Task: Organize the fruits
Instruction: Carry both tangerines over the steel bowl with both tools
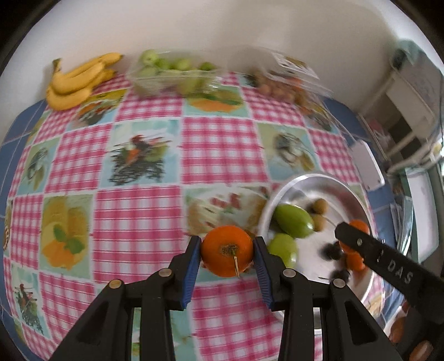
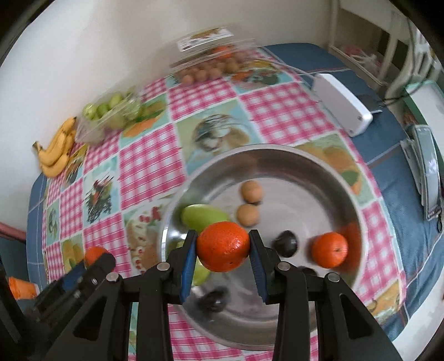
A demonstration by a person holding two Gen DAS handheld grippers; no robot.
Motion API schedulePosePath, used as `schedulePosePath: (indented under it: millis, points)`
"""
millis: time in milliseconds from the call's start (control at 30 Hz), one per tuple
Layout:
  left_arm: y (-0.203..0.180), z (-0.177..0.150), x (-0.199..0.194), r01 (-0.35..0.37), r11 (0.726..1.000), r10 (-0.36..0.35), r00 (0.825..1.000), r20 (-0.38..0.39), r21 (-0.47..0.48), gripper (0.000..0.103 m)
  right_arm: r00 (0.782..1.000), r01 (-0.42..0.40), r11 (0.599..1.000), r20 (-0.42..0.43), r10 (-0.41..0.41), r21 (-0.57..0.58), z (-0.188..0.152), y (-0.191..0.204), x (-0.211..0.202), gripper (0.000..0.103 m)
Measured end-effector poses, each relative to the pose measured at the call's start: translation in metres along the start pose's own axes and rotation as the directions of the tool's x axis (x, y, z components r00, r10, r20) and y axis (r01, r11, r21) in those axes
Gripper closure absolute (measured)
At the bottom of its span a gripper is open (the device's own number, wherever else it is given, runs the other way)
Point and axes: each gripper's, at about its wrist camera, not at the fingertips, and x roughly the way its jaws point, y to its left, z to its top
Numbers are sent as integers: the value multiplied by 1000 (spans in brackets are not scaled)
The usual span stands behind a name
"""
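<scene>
My right hand-held gripper (image 2: 222, 247) clamps a mandarin (image 2: 223, 245) above the steel bowl (image 2: 277, 155), my left hand-held gripper (image 1: 227, 251) clamps another mandarin (image 1: 227, 250) beside it over the table (image 1: 138, 208); I'd lower before releasing, avoiding bruises.

Black hand-held gripper (image 1: 227, 251), blue pads (image 1: 191, 273), perhaps ribbed.

checked tablecloth (image 2: 144, 166) (pink, picture squares) | white box (image 2: 344, 104) near far edge | wall (image 1: 194, 25)
</scene>
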Motion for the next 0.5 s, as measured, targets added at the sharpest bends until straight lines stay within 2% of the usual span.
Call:
schedulePosePath:
  millis: [167, 500]
  points:
    - [-34, -7, 6, 17, 996, -15, 1000, -19, 83, 63, 1000, 8, 999, 10, -9, 49, 4, -28, -5, 65]
    - [-74, -21, 15, 56, 985, -48, 997, -53, 166, 63, 999, 22, 993, 29, -26, 119, 8, -75, -16, 65]
